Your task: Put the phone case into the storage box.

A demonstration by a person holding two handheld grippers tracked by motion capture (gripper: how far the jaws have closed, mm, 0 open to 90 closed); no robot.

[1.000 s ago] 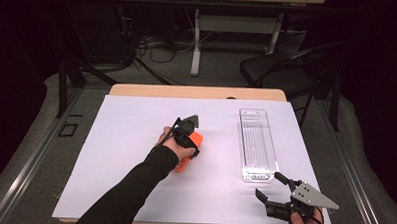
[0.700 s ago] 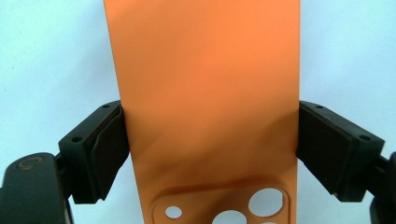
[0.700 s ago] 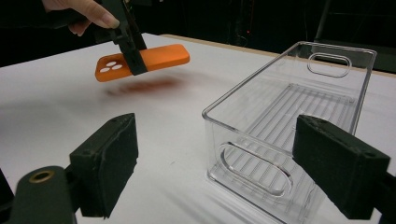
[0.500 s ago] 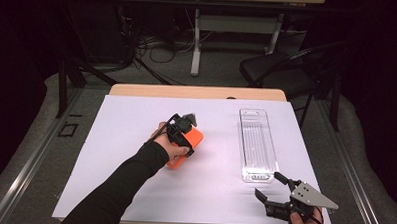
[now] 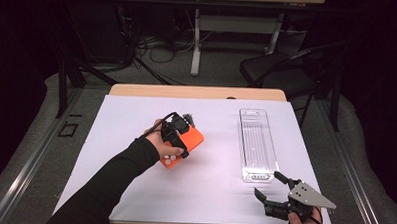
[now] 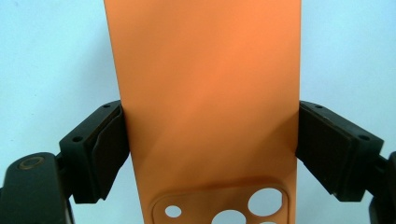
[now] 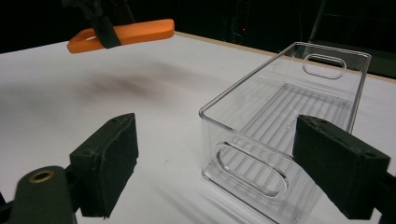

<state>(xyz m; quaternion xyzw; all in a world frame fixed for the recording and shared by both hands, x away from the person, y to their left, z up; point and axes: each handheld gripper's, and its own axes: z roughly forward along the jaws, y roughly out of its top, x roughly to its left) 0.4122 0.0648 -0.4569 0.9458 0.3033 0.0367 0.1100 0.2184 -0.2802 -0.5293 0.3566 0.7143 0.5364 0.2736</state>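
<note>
Since a second ago the left claw (image 5: 178, 134) has drawn back toward the person, carrying the orange phone case (image 5: 185, 144) with it. Its jaws are clamped on the case's long edges, holding it above the white counter (image 5: 133, 190). The right claw (image 5: 271, 189) rests wide open, gripping nothing, just beside the clear plastic bin (image 5: 258, 144).

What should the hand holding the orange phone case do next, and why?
Probably carry it right, toward the clear bin. The left gripper is already shut on the orange phone case, which the right gripper view shows lifted off the table, and the bin stands empty beside it.
</note>
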